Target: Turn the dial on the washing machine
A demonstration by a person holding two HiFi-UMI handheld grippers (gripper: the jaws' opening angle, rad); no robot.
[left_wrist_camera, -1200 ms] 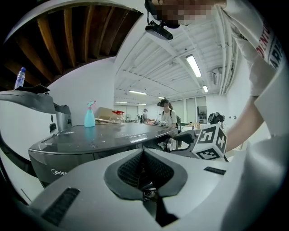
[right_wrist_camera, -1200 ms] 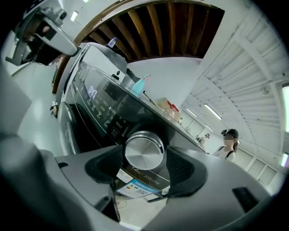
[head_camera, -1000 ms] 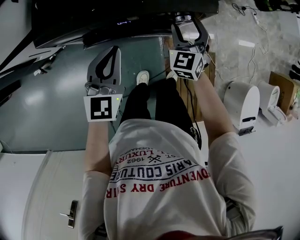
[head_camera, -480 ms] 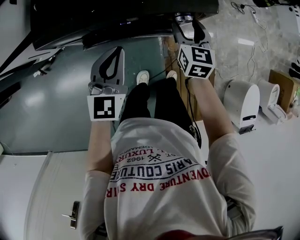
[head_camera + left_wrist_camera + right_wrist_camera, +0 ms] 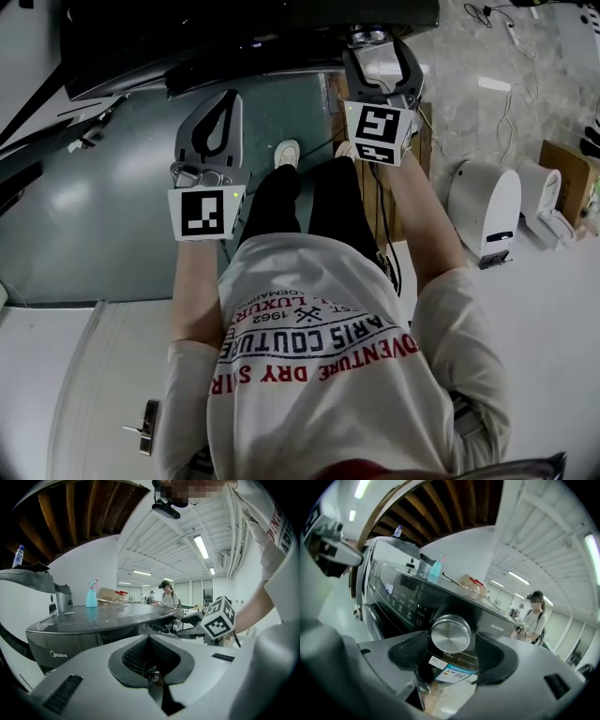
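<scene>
We're right at the front of the washing machine, and the business end is the right hand-held gripper. It's up against the control panel, jaws spread wide, and they've just been opening further. The silver dial sits squarely between them. From the right gripper view I see dark panel showing on both sides of the dial, so I'd call it straddled but not pinched; the pads aren't biting on it.

The left hand-held gripper hangs out in front of the machine's door, well apart from the dial, its jaws together on nothing. It has no part in this step.

So, as I read it, the step in hand is the grip on the dial itself, and the turn can't happen with the jaws this wide. The next move calls for closing evenly on the dial's rim, staying centred on its face. Then comes a clean roll of the wrist about the dial's own axis, without slipping off the smooth metal.
</scene>
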